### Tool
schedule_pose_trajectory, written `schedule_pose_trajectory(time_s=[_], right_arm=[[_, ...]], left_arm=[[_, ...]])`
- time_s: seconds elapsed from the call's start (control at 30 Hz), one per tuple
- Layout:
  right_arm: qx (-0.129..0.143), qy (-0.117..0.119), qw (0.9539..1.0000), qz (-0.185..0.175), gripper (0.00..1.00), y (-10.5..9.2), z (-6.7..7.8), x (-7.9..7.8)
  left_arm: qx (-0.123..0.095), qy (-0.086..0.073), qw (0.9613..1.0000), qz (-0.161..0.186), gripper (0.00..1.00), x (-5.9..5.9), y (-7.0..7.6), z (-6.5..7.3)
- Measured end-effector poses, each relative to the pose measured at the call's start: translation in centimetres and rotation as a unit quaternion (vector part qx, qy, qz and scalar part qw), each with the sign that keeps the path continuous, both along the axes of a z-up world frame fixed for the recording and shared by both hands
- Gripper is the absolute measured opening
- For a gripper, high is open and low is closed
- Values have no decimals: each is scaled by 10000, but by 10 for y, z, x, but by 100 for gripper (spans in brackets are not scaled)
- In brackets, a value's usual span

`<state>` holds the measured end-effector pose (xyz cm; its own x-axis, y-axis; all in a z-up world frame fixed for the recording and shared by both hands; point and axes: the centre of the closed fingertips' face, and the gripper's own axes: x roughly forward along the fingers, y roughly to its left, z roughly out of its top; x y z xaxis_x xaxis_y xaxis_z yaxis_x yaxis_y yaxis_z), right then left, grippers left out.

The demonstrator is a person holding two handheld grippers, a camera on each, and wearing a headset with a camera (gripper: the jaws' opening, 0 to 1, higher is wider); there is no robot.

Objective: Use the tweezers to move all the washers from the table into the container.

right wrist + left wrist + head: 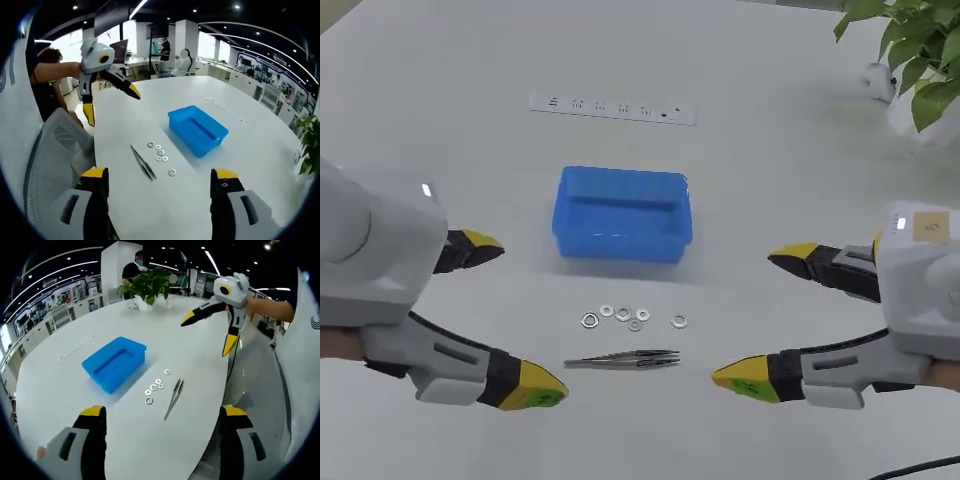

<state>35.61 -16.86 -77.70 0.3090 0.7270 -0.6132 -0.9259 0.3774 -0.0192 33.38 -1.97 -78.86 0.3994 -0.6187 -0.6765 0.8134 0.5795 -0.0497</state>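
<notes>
White table [440, 120] runs across a big, bright room. A blue box [620, 245] sits on it. No washers can be seen inside it.

A few small washers [623, 316] lie in a little bunch just in front of the box. The tweezers [623, 359] lie flat next to them, on the side near the person. Nothing is touching them.

The left gripper [525, 317] is wide open and holds nothing. The right gripper [748, 317] is wide open too, and holds nothing. They hang above the table, one on each side of the washers.

What could go wrong? The tweezers are thin and lie flat, so fat jaws might push them along and not pick them up. I think a bump could also scatter the washers, since they are so close by. A tiny washer may slip out of the tips and roll away.

From the head view you can see a long plug strip [612, 108] behind the box. The left gripper view shows a mesh chair [240, 405] by the table's edge and a person [136, 266] standing behind the plant [147, 286].
</notes>
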Motion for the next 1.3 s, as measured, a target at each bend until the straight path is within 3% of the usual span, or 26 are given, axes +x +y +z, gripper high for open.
schedule_pose_trajectory(time_s=[0.07, 0.13, 0.23, 0.37, 0.47, 0.67, 1.07, 1.3], right_arm=[[-17, 15, 10000, 28, 82, 2, -3, 1], [-65, 67, 9999, 77, 80, 5, -8, 1], [-141, 57, 9998, 162, 72, 8, -13, 1], [-229, 163, 9994, 186, 69, 13, -21, 4], [-298, 197, 9989, 313, 61, 17, -26, 4], [-370, 290, 9976, 511, 60, 26, -39, 3], [-644, 414, 9895, 1230, 47, 55, -72, -4], [-955, 565, 9812, 1576, 35, 65, -93, -5]], left_arm=[[85, 143, 9999, 20, 94, 1, 2, -8], [28, 240, 9997, -45, 86, 0, -1, -12], [6, 270, 9996, -97, 85, 1, -6, -18], [160, 307, 9988, -345, 84, 1, -13, -29], [181, 351, 9984, -407, 81, 2, -16, -35], [169, 393, 9979, -478, 77, 5, -19, -46], [162, 646, 9963, -550, 73, 5, -23, -69], [357, 781, 9936, -736, 64, 2, -27, -84]])
